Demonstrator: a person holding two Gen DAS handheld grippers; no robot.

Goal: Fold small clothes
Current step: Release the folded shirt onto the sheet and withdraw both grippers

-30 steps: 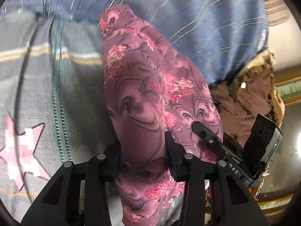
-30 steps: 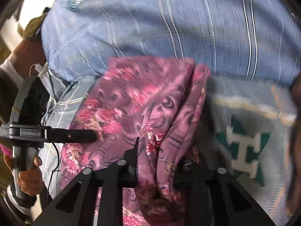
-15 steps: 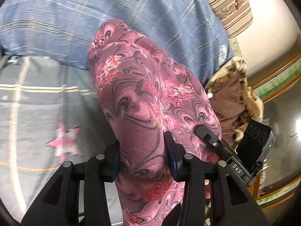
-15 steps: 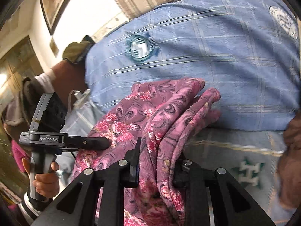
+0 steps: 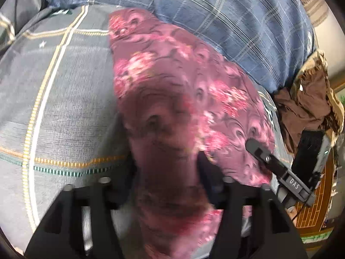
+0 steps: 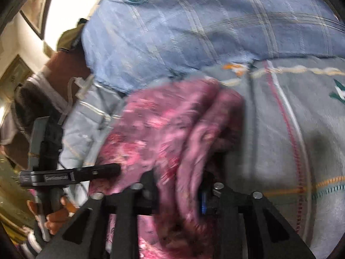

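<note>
In the left wrist view, the left tongs [image 5: 166, 166] fill the bottom of the frame with the mauve-pink floral fleece garment [image 5: 176, 99] running up between their two black fingers [image 5: 210, 170]; the jaws have just been opening, and the blur keeps me from telling whether the pads are pressing on the cloth or only flanking it. From there the garment widens upward into a long folded bundle whose far end reaches the upper middle of the frame, lying on a grey blanket with yellow and green stitched stripes [image 5: 60, 112]. At lower right of this view the right tongs [image 5: 251, 144] reach in from the side, their dark tip against the edge of the garment. In the right wrist view, the right tongs [image 6: 179, 183] sit at bottom centre with a thick fold of the same floral garment [image 6: 163, 129] between their fingers [image 6: 148, 181]; these jaws have also just been opening, and here too the smear hides whether they clamp the fold. At the left of that frame the left tongs [image 6: 116, 168] lie level with their tip on the garment, held by a hand [image 6: 56, 213] at lower left. Beyond the garment, across the top of both views, rises a blue plaid pillow [image 5: 226, 15], and at the right edge of the left wrist view lies a heap of brown cloth [image 5: 306, 101].
</note>
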